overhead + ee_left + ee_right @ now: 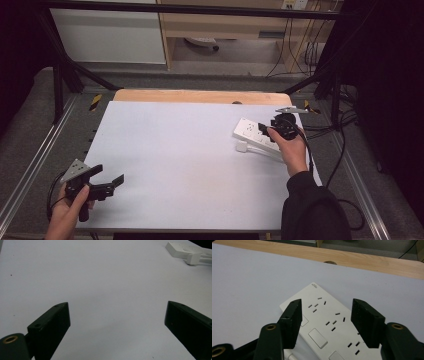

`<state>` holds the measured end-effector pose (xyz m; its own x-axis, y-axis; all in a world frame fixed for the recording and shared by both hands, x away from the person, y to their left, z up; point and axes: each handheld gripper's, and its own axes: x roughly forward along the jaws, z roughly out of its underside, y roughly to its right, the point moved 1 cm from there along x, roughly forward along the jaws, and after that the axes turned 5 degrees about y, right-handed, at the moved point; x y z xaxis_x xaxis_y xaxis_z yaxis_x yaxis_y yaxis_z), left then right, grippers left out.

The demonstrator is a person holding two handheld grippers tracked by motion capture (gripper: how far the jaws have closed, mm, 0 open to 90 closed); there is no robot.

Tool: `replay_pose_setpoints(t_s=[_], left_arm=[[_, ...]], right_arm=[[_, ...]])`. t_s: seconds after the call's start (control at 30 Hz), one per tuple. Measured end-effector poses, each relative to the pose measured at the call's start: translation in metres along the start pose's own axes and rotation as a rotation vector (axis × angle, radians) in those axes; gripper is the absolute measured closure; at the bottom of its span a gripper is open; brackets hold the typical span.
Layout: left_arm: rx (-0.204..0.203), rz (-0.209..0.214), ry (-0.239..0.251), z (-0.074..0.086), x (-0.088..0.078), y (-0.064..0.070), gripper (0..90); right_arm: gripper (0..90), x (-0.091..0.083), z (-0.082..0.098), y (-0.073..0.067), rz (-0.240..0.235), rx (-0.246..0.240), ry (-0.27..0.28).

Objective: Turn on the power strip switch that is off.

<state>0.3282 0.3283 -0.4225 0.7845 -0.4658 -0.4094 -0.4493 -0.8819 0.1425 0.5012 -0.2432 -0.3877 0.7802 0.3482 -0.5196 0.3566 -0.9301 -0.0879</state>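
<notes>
A white power strip with several sockets and switches lies flat at the right side of the white table sheet. A white plug on a white cord rests against its near side. My right gripper hangs over the strip, jaws apart on either side of its width. The pads do not visibly press on it. My left gripper sits at the near left corner of the sheet, open with nothing between its jaws. In the left gripper view the strip and the plug show far off.
A wooden table edge runs along the back of the sheet. Black frame bars stand at the far corners. Black cables trail off the right side. Bare white sheet lies between the two grippers.
</notes>
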Motion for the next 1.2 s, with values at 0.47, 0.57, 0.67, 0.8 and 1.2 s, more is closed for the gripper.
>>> replay_pose_setpoints(t_s=[0.47,0.57,0.67,0.8,1.2], left_arm=[[-0.001,0.003,0.001,0.0,0.0,0.0,6.3],[0.0,0.001,-0.004,0.0,0.0,0.0,6.3],[0.002,0.0,-0.006,0.0,0.0,0.0,6.3],[0.003,0.002,-0.007,0.0,0.0,0.0,6.3],[0.0,0.008,-0.013,0.001,0.001,0.001,6.3]], right_arm=[[63.4,0.013,0.009,-0.006,0.015,-0.01,0.009],[65.8,0.016,0.011,-0.007,0.014,-0.012,0.012],[69.2,0.019,0.013,-0.007,0.016,-0.017,0.017],[74.4,0.021,0.015,-0.007,0.018,-0.023,0.022],[87.2,0.02,0.027,-0.009,0.022,-0.049,0.083]])
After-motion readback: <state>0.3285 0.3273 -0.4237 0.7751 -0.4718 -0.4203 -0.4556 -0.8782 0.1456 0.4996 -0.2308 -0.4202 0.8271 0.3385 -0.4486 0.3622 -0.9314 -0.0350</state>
